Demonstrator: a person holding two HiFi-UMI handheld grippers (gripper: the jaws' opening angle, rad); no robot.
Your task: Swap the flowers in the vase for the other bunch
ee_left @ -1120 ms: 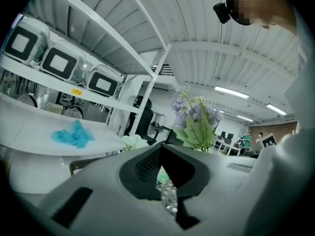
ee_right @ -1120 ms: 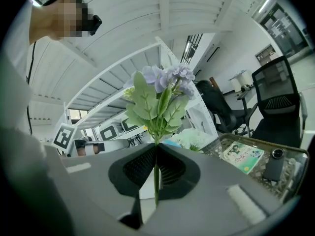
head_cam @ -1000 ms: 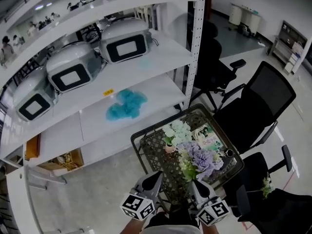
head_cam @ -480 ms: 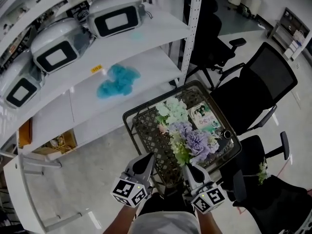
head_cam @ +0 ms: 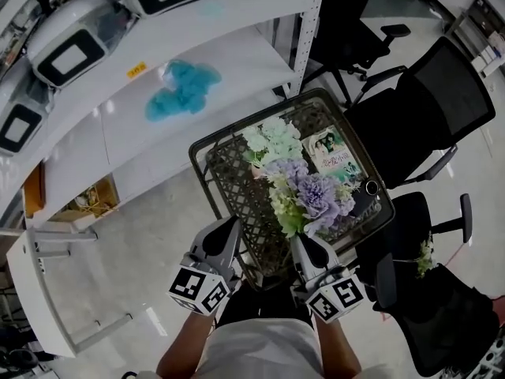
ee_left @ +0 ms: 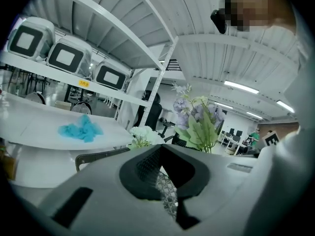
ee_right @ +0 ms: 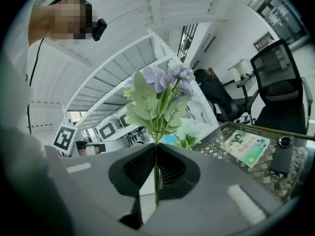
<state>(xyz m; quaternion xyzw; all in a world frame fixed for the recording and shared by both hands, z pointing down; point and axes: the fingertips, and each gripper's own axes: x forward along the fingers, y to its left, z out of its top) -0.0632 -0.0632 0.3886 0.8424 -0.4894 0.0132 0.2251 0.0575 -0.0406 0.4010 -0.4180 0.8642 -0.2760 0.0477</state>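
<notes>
My right gripper [head_cam: 304, 245] [ee_right: 156, 167] is shut on the green stems [ee_right: 156, 178] of a purple flower bunch [head_cam: 314, 199] [ee_right: 164, 90], which stands upright over the near half of a mesh-topped table [head_cam: 207, 149]. A white-green bunch [head_cam: 272, 142] [ee_left: 143, 134] stands farther back on the table, its small vase [head_cam: 258, 171] mostly hidden by leaves. My left gripper [head_cam: 228, 229] [ee_left: 161, 156] is shut with nothing between its jaws and sits at the table's near edge, left of the right gripper. In the left gripper view the purple bunch [ee_left: 198, 118] shows to the right.
A picture book [head_cam: 332, 150] [ee_right: 245, 144] and a dark phone-like thing [head_cam: 369, 189] [ee_right: 284, 154] lie on the table's right side. White shelving [head_cam: 95, 144] with a blue cloth [head_cam: 182, 90] and white machines stands left. Black office chairs [head_cam: 442, 105] crowd the right.
Both grippers have sunk a little toward the table's near edge, the purple bunch still in the right one. The head view has tilted, so the table sits higher in the picture.
</notes>
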